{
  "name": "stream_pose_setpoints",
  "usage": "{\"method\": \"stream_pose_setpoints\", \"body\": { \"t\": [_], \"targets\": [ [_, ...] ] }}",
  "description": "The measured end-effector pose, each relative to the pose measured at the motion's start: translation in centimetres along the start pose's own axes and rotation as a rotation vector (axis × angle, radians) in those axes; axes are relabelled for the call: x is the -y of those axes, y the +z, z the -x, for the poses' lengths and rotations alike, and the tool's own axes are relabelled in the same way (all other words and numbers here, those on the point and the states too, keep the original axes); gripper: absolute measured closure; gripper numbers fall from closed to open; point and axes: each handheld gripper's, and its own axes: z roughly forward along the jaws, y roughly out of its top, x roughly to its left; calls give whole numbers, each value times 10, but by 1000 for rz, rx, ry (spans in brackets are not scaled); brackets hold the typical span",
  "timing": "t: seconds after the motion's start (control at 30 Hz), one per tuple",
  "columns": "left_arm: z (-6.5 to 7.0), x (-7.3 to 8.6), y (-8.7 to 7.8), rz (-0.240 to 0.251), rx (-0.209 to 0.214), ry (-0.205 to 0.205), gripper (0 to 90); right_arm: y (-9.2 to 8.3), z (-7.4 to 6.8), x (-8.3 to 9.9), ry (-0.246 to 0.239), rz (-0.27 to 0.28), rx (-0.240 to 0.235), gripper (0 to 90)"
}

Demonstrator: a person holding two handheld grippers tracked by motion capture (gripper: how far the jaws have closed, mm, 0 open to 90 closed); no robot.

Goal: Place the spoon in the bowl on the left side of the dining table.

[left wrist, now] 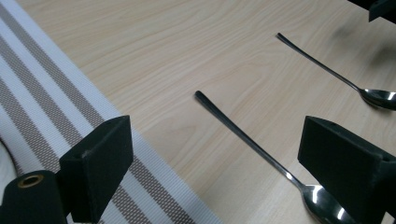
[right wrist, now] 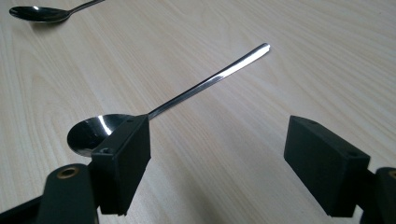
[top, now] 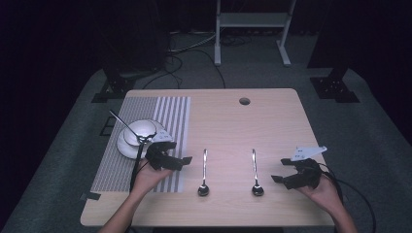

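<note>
Left gripper [top: 180, 162]: jaws spread wide with nothing between them, held in the person's left hand [top: 148, 175] over the right edge of the striped mat [top: 160, 114]; in the left gripper view one pad hangs above the mat and the other above the bare wood.
Right gripper [top: 281, 171]: jaws also wide apart and empty, held in the right hand [top: 324, 190] near the table's right side, pointing left toward the spoons.
Left spoon [top: 204, 174]: lies flat on the wood just right of the mat, bowl toward the person, handle pointing away; in the left gripper view [left wrist: 261, 154] it runs between the two pads, below them.
Right spoon [top: 255, 172]: lies parallel to the first, apart from it, just left of the right gripper; in the right gripper view [right wrist: 187, 91] its bowl sits partly behind one pad.
Bowls [top: 138, 136]: white, stacked on the mat behind the left gripper.
Table [top: 272, 121]: light wood, with a round hole [top: 244, 101] near the far edge.
</note>
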Motion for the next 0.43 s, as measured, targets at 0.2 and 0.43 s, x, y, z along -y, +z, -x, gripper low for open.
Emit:
{"method": "stream_pose_setpoints", "body": {
  "t": [0.2,0.43],
  "targets": [
    [11,3,9,-7,28,7,94,-1,-1,2,3,5,2,216],
    [24,13,12,-51,54,33,96,-2,0,1,6,17,3,216]
  ]
}}
